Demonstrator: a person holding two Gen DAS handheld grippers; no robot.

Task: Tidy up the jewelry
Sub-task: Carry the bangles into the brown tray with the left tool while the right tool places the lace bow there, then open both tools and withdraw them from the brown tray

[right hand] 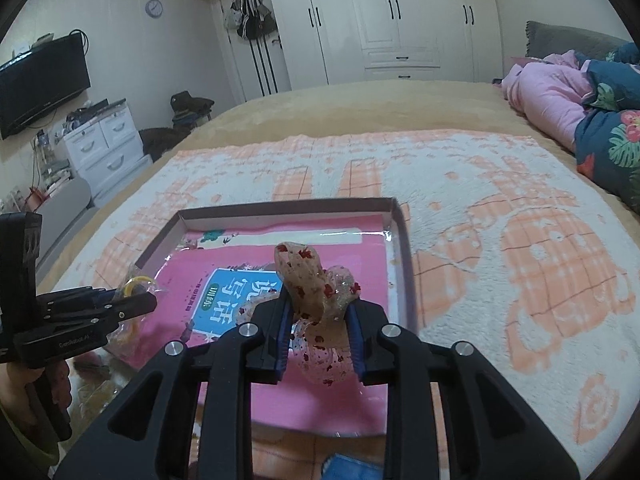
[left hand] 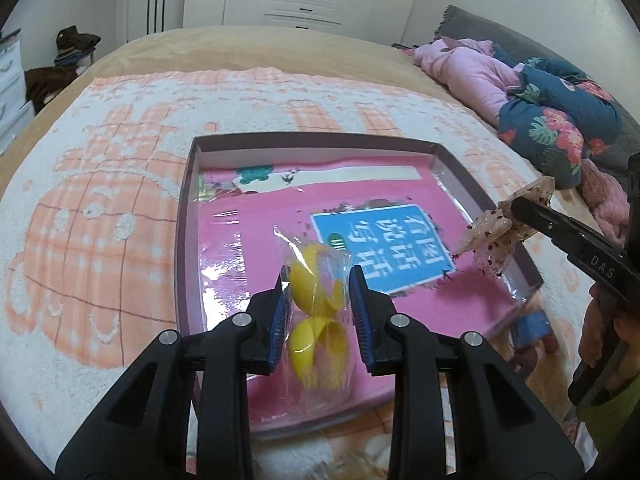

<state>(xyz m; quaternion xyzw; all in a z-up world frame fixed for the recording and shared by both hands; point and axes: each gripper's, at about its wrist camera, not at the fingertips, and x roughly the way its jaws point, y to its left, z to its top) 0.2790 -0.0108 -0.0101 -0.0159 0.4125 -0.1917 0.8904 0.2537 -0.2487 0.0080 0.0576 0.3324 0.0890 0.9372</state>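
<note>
Yellow hoop earrings (left hand: 316,312) in a clear bag are hanging over the shallow box (left hand: 186,216), pinched by the left gripper (left hand: 320,292); the right gripper (right hand: 318,300) is clamping a red-speckled transparent bow (right hand: 316,284) above the box's pink book (left hand: 256,224).

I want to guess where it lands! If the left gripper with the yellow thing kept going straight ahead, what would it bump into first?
Probably the pink book lying in the shallow box on the bed. The left gripper points down at it, holding the bagged yellow rings. Depth is hard to judge here.
</note>
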